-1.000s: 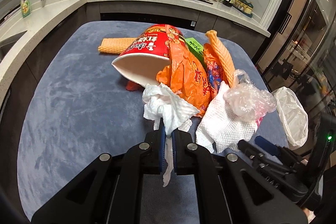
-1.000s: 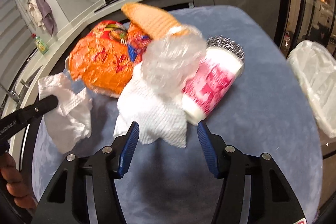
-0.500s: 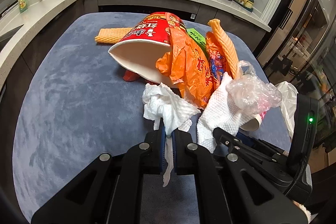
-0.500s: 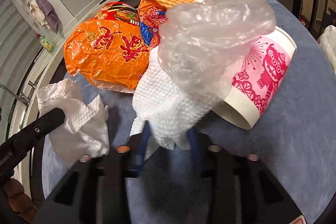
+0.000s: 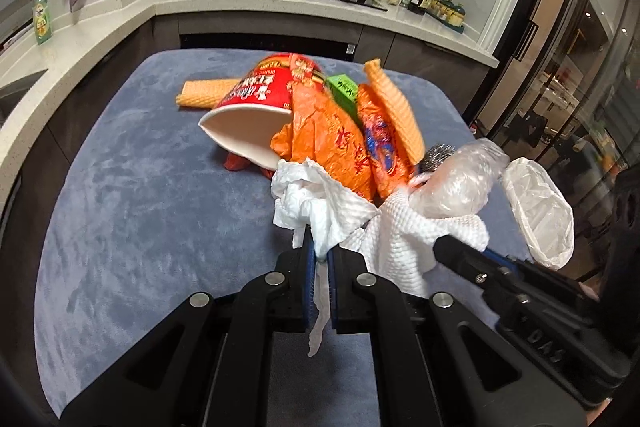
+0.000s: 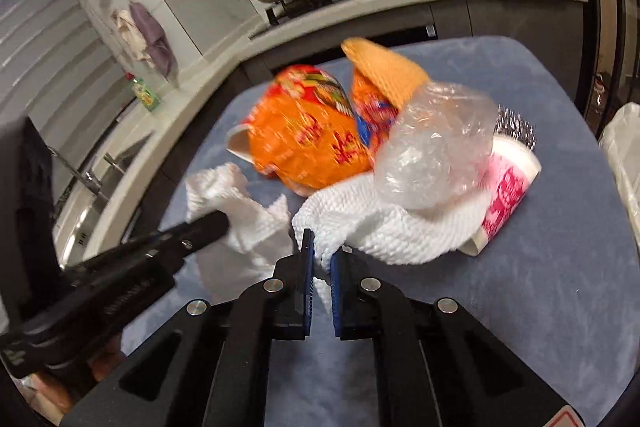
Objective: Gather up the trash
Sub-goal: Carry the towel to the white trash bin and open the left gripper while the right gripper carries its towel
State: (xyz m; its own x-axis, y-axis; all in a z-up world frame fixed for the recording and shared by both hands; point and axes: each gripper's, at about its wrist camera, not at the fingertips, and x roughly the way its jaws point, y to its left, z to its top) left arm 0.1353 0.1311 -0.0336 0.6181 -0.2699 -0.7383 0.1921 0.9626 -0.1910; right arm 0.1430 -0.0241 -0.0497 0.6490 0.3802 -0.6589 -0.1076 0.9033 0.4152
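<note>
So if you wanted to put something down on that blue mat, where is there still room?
The blue mat is bare on its left side, between the red noodle cup and the counter, and along the near edge by the grippers. The middle and right are crowded with wrappers, paper towels and the pink cup.

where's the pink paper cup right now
In the right wrist view the pink paper cup lies on its side right of centre, partly under the white towel and clear plastic bag.

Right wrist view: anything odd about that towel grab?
Yes. The clear plastic wrap sits loosely on the white paper towel pinched by the right gripper, and could slide off. The pink cup lies tipped beside it.
</note>
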